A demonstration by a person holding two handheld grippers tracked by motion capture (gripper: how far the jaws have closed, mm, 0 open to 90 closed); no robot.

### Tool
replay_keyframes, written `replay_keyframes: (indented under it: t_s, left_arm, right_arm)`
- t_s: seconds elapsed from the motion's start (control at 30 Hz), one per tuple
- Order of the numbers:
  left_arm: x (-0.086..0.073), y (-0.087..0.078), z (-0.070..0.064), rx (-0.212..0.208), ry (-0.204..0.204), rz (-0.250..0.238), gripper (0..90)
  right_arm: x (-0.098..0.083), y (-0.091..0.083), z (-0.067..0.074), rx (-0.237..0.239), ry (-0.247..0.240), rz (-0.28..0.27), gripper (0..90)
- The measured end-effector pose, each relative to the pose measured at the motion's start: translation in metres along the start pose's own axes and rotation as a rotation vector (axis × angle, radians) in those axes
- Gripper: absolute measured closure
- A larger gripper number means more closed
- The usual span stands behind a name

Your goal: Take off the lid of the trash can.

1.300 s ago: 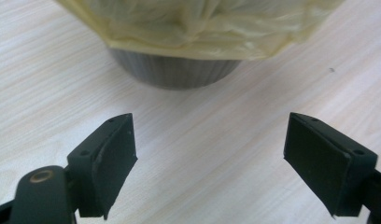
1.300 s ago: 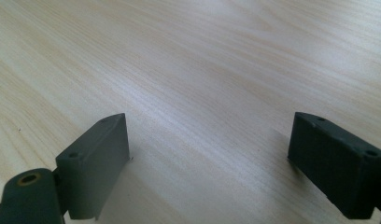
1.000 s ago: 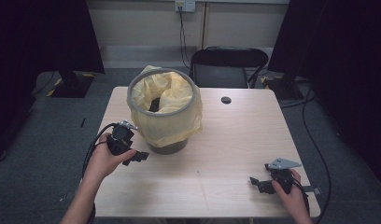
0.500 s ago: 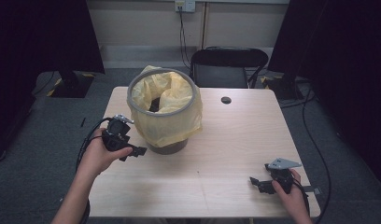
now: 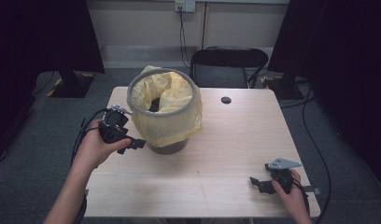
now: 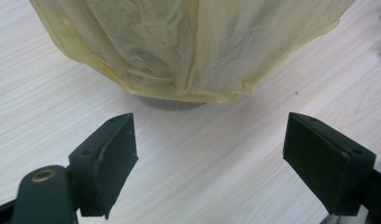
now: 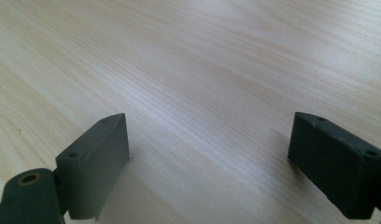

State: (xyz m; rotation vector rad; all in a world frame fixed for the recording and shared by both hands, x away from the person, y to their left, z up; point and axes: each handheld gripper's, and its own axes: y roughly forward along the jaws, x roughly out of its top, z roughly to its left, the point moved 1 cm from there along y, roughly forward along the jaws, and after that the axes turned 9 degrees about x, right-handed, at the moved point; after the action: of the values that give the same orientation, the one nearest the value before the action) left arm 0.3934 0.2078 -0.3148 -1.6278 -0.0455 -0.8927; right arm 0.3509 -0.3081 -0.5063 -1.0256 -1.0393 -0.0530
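A dark bin with a grey rim (image 5: 161,112) stands on the wooden table (image 5: 235,140), lined with a yellow plastic bag (image 5: 172,122) that drapes down its outside. My left gripper (image 5: 136,144) hangs just left of the bin's base, open and empty, pointing at it. In the left gripper view the bag's hem (image 6: 188,51) and the bin's dark base (image 6: 172,103) lie a short way ahead of the spread jaws of the left gripper (image 6: 212,158). My right gripper (image 5: 255,182) rests low near the table's front right corner, open. Bare wood lies between the jaws of the right gripper (image 7: 209,163).
A black chair (image 5: 226,67) stands behind the table. A round cable hole (image 5: 226,100) sits in the tabletop right of the bin. Dark curtains and stands flank the room. The table's front edge runs close under both hands.
My left gripper has drifted left and slightly away from me along the bin's side, staying open. The right gripper has stayed put.
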Motion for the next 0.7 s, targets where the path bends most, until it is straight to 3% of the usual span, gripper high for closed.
replay_keyframes:
  t_s: [0.7]
  left_arm:
    - [0.02,-0.03,0.012,0.016,-0.008,-0.003,17.2]
  right_arm:
    - [0.0,0.0,0.0,0.0,-0.003,-0.001,11.5]
